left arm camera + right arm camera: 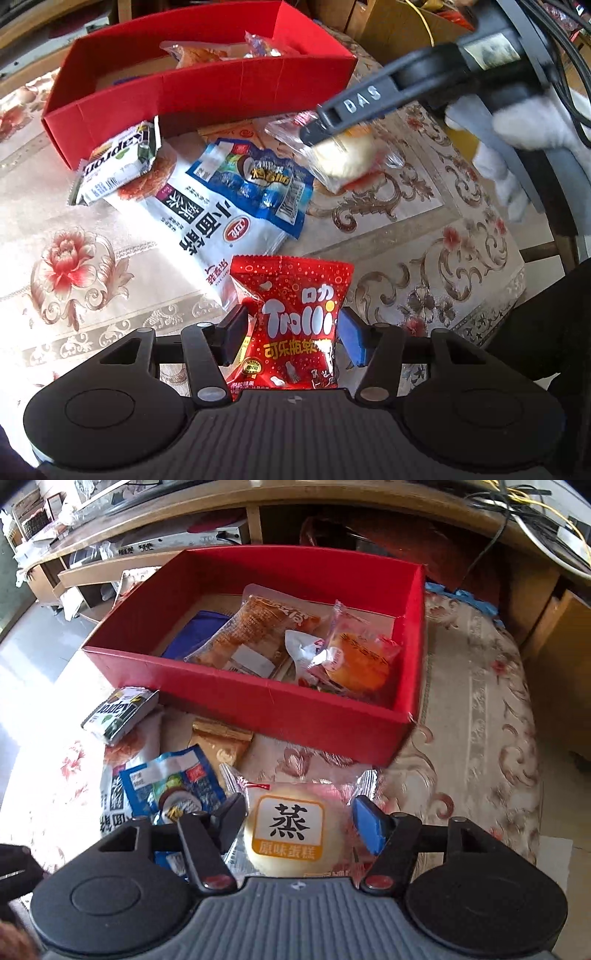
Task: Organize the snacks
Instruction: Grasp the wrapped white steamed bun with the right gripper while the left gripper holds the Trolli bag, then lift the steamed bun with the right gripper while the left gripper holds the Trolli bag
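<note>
A red cardboard box (236,698) stands open on the floral desk cloth, holding a long orange bread packet (255,635), a blue pouch (195,635), a small crumpled white wrapper (303,646) and a round orange cake in clear wrap (360,661). Just in front of the box lies a loose heap: a green-and-white wafer pack (118,162) tilted on top of a big white bag (207,229), a blue coconut packet (255,184) overlapping that bag, and a tan sachet (221,738) behind them. A red Trolli gummy bag (295,325) stands upright, nearest. A pale round steamed cake (286,830) in clear plastic sits beside the heap.
</note>
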